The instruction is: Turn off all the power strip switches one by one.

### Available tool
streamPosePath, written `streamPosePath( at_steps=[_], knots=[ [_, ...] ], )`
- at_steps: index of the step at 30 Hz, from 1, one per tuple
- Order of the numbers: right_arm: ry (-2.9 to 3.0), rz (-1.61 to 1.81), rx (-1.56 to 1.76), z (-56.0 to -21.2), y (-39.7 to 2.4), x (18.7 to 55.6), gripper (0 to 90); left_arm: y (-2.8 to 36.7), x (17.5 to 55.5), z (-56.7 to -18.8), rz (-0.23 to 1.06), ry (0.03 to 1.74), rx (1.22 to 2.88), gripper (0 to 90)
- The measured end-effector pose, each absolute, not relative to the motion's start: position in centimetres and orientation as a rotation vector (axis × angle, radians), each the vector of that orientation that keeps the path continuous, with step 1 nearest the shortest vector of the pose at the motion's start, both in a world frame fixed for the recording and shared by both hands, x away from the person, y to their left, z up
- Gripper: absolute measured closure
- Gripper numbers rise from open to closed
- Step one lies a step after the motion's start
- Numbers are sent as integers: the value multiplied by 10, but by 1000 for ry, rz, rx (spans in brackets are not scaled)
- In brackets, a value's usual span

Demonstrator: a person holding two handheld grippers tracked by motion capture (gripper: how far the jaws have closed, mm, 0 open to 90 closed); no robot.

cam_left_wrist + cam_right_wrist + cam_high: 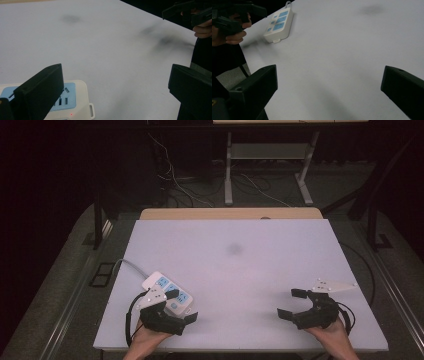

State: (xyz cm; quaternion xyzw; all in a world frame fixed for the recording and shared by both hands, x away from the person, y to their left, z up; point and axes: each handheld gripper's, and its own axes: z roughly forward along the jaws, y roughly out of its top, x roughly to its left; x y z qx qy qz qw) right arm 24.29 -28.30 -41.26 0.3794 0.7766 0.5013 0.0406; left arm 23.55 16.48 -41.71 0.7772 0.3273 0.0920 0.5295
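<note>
Two tongs sit low in the high view, and you hold both wide open with nothing between the jaws. Your left tongs (181,306) are at the lower left of the frame, right over the near end of the white power strip (167,292); one jaw lies across the strip's blue socket face in that view, though whether it touches the strip I cannot tell. In the left gripper view the left-hand jaw stands in front of the power strip (72,100) at the bottom left corner, a small red light glows on the strip's near edge, and the gap between the jaws spans bare tabletop (112,50).

Your right tongs (294,303) are at the lower right of the high view, well apart from the strip, jaws spread and pointing toward the left of the frame over bare tabletop (235,270). In the right gripper view the jaws stand far apart at the bottom corners, with the power strip (279,25) far off at the upper left.

Your left hand (145,340) and right hand (332,337) come in from the bottom edge, each wrapped around its gripper body near the tabletop's near edge.
</note>
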Motion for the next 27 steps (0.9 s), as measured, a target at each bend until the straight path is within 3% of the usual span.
streamPosePath(
  at_steps=[27],
  knots=[
    [2403, 1518, 1157, -415, -284, 245, 6, 164, 234, -413, 201, 777, 1850, 0]
  ],
)
